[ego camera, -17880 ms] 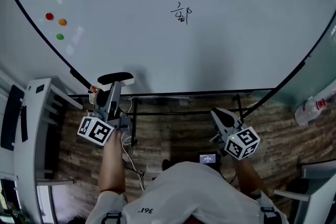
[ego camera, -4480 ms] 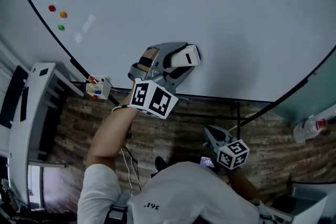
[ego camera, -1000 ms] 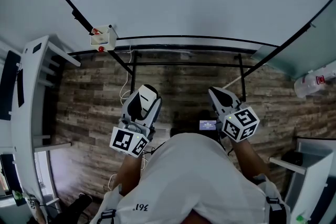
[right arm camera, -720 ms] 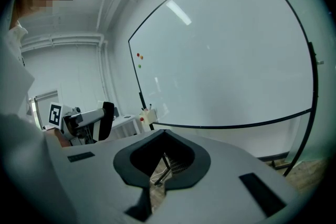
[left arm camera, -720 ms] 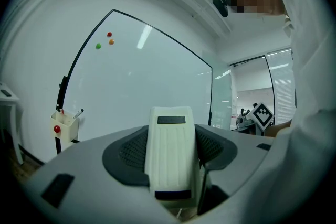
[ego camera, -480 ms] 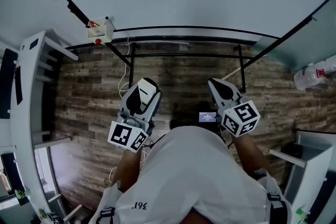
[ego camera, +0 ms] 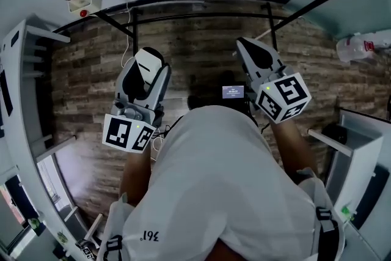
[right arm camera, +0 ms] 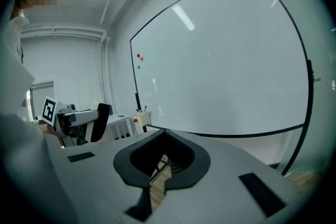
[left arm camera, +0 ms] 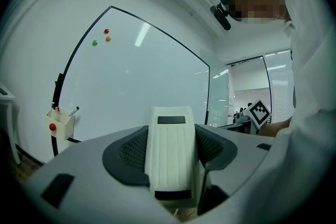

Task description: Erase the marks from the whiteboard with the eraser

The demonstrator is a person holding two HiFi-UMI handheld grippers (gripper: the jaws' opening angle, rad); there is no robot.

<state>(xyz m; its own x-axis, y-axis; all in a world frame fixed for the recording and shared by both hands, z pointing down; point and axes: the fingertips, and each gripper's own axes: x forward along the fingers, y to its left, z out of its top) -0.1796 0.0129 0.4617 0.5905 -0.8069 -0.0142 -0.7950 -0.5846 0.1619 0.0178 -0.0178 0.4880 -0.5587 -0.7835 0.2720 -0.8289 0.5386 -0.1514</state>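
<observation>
The big whiteboard (left arm camera: 142, 86) is standing in front of the person, and its face is looking clean and white. In the head view, only its bottom edge is showing at the top. The brown wood floor (ego camera: 91, 64) is lying under it. The person's white shirt (ego camera: 226, 192) is filling the low part of the head view. A white shelf (ego camera: 24, 64) is standing at the left side.

The left tongs (ego camera: 148, 65) are pointing level at the whiteboard, well apart from it. Their two jaws are standing wide and are squeezing the eraser (left arm camera: 169, 155) from both sides. The eraser is white with a dark patch at each end, and it is sitting upright between the dark pads. It is staying down near the person's body, over the floor, and is not touching the whiteboard.

The right tongs (ego camera: 247, 51) are pointing a little downward. Their jaws are resting together, and nothing is sitting between them.

A clear bottle (ego camera: 360, 46) is lying at the far right. A small white box (left arm camera: 60, 123) with pens in it is hanging at the whiteboard's low left corner. A tiny screen (ego camera: 233, 91) is glowing on the floor between the two tongs. Three little dots, a red magnet (left arm camera: 106, 31), an orange magnet (left arm camera: 108, 38) and a green magnet (left arm camera: 95, 43), are sticking close together high on the whiteboard's left side.
</observation>
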